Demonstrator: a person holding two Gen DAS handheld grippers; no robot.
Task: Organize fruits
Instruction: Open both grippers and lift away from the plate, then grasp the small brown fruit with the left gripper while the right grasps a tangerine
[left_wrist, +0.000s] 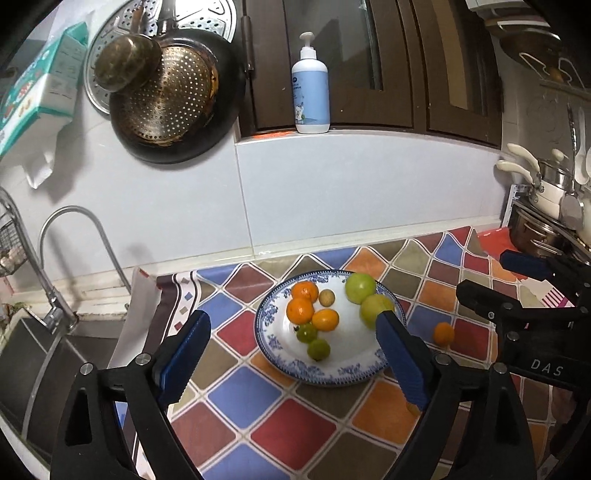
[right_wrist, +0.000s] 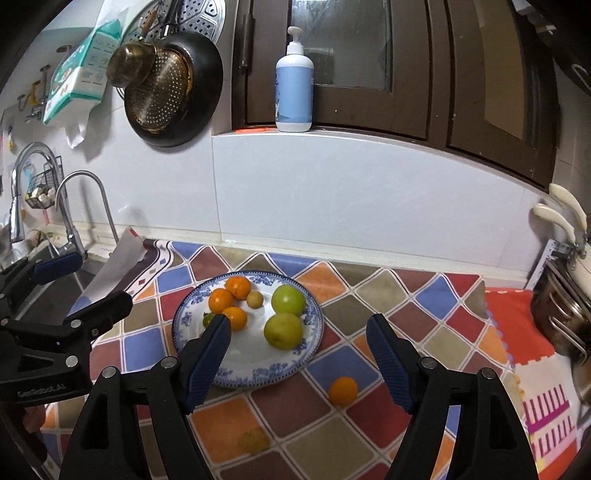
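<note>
A blue-and-white plate (left_wrist: 295, 365) (right_wrist: 258, 373) on the checkered mat holds three oranges (left_wrist: 300, 309) (right_wrist: 221, 300), two big green fruits (left_wrist: 360, 287) (right_wrist: 289, 300), two small green ones (left_wrist: 318, 349) and a small tan fruit (left_wrist: 326, 297) (right_wrist: 255, 298). One orange (left_wrist: 443, 333) (right_wrist: 343, 390) lies on the mat right of the plate. A yellowish fruit (right_wrist: 253, 440) lies on the mat nearer me. My left gripper (left_wrist: 293, 330) is open and empty, above the plate's near side. My right gripper (right_wrist: 299, 338) is open and empty, above the plate's right edge and the loose orange.
A sink with a tap (left_wrist: 70, 229) (right_wrist: 79, 199) is at the left. Pots (left_wrist: 546, 206) stand at the right. A soap bottle (left_wrist: 310, 88) (right_wrist: 294, 88) stands on the ledge; pans (left_wrist: 173, 99) hang on the wall.
</note>
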